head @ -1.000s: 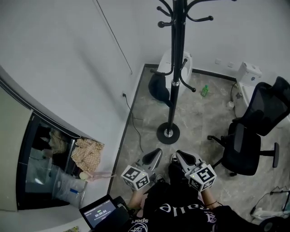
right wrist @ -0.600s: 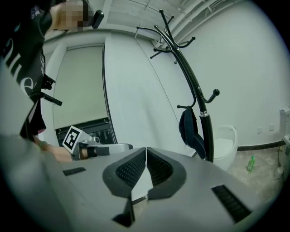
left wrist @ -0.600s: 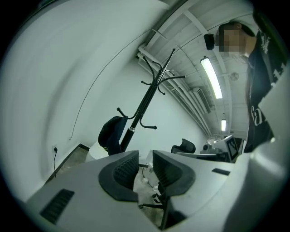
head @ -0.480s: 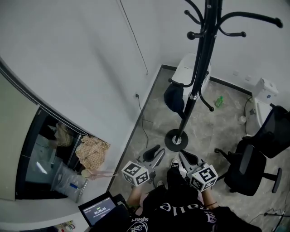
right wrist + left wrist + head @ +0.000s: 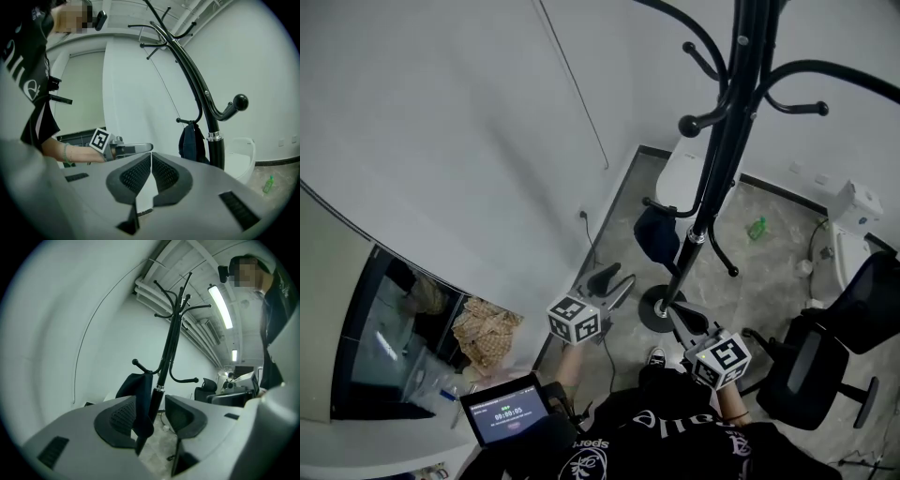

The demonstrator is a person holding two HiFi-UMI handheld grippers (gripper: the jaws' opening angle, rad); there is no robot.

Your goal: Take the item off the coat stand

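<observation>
Left tool has just been opening, empty; right tool is shut, empty. If we pull the bag sideways, the hook may catch and tip the stand.

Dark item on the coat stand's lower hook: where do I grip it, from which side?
Grip the dark item at its top, just below the hook, coming from the wall side, clear of the pole. It hangs limp from an upturned, ball-tipped hook, so it likely lifts off upward.
</observation>
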